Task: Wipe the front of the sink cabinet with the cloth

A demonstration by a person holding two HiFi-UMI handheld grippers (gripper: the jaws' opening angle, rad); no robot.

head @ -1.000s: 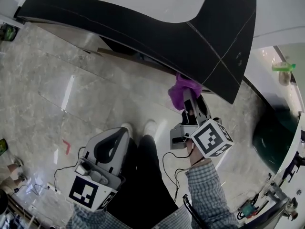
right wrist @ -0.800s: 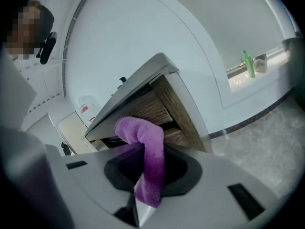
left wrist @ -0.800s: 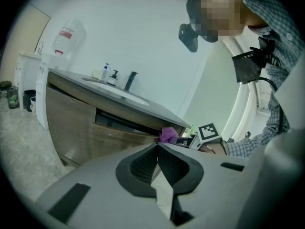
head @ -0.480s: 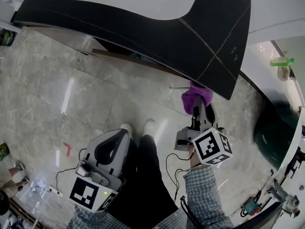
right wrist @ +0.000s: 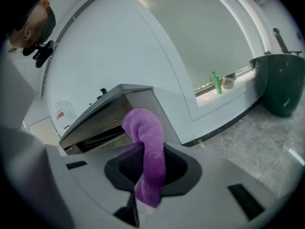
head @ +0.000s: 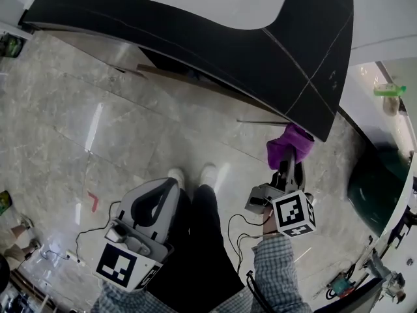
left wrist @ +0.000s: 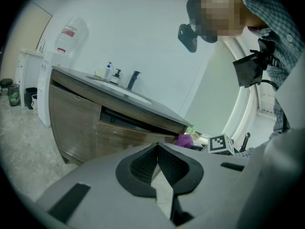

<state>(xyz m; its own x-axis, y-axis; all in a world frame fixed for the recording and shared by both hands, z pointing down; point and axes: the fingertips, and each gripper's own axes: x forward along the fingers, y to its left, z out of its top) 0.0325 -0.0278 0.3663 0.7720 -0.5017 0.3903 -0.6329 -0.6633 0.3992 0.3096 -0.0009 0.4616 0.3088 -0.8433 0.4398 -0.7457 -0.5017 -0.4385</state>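
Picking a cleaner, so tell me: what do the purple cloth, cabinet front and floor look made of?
Cloth: likely microfibre or terry, fuzzy matte nap. Cabinet front: wood or wood-look laminate, brown streaky grain, dull. Floor: polished stone or marble-look tile, grey veining, bright reflections.

The purple cloth point(head: 289, 145), bunched and standing upright, is near the wood-fronted sink cabinet point(left wrist: 76, 128)'s end corner.

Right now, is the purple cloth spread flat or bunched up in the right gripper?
Bunched. The right gripper pinches the purple cloth into a narrow roll; its free end curls over.
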